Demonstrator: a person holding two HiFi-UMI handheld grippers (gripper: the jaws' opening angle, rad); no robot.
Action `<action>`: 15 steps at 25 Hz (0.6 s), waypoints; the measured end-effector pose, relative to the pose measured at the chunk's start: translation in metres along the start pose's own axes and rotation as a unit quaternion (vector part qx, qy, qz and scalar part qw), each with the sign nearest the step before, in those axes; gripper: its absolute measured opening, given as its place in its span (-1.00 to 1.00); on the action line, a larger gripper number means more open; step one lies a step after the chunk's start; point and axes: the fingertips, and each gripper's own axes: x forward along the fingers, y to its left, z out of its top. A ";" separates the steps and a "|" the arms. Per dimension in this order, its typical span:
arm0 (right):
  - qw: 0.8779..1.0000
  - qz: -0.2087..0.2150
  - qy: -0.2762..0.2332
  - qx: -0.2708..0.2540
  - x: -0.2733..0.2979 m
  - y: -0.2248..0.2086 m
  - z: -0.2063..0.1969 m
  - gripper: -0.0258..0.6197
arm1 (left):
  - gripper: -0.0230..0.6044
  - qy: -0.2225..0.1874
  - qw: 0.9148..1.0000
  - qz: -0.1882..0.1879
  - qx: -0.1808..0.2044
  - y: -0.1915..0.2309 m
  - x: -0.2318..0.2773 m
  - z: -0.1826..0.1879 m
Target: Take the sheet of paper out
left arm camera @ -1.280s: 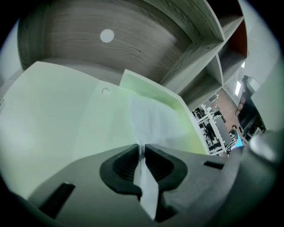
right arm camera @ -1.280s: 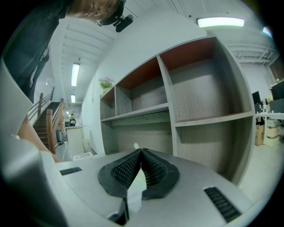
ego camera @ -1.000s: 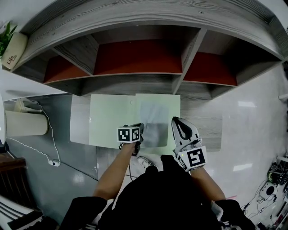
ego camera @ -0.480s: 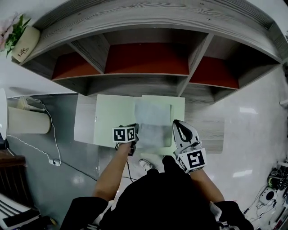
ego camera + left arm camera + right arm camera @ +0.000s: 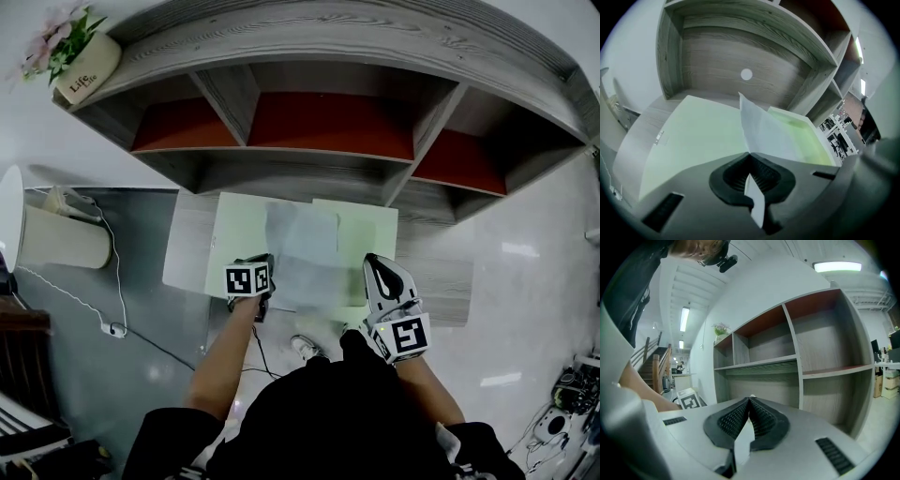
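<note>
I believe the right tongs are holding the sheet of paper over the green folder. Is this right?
No. The left tongs hold the sheet of paper over the green folder; the left gripper view shows them shut on its edge. The right tongs are shut on nothing.

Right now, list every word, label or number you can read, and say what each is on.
"Life": on the flower pot; the smaller print under it is too small to read.
The sheet of paper shows no readable print.
</note>
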 end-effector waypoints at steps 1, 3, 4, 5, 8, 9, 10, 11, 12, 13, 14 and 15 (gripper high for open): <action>1.000 0.002 0.000 0.000 0.000 0.003 0.000 -0.85 | -0.90 -0.006 1.000 0.006 0.003 0.004 -0.005 0.001; 1.000 0.004 0.000 -0.001 0.000 0.009 0.000 -0.85 | -0.90 -0.021 1.000 0.020 0.010 0.010 -0.015 0.005; 1.000 0.006 0.001 -0.001 0.000 0.013 0.000 -0.85 | -0.90 -0.029 0.999 0.027 0.014 0.013 -0.020 0.007; 1.000 0.008 0.002 -0.001 -0.001 0.016 0.000 -0.85 | -0.90 -0.036 0.999 0.036 0.018 0.016 -0.026 0.007; 1.000 0.017 0.001 -0.005 -0.001 0.027 0.002 -0.85 | -0.90 -0.059 0.996 0.059 0.032 0.022 -0.043 0.009; 1.000 0.020 0.000 -0.007 0.000 0.031 0.003 -0.85 | -0.90 -0.070 0.995 0.065 0.038 0.022 -0.051 0.012; 1.000 0.024 -0.002 -0.010 0.001 0.035 0.005 -0.85 | -0.90 -0.083 0.993 0.071 0.044 0.023 -0.059 0.016; 1.000 0.028 -0.004 -0.012 0.001 0.039 0.007 -0.85 | -0.90 -0.097 0.991 0.075 0.047 0.023 -0.067 0.019; 0.999 0.032 -0.006 -0.014 0.002 0.044 0.009 -0.85 | -0.90 -0.111 0.989 0.078 0.050 0.022 -0.076 0.022; 0.999 0.036 -0.007 -0.015 0.002 0.048 0.011 -0.85 | -0.90 -0.125 0.987 0.080 0.054 0.020 -0.085 0.025; 0.999 0.039 -0.008 -0.017 0.003 0.053 0.012 -0.85 | -0.90 -0.140 0.985 0.083 0.061 0.018 -0.095 0.027; 0.999 0.043 -0.010 -0.019 0.003 0.057 0.014 -0.85 | -0.90 -0.155 0.981 0.089 0.072 0.016 -0.105 0.030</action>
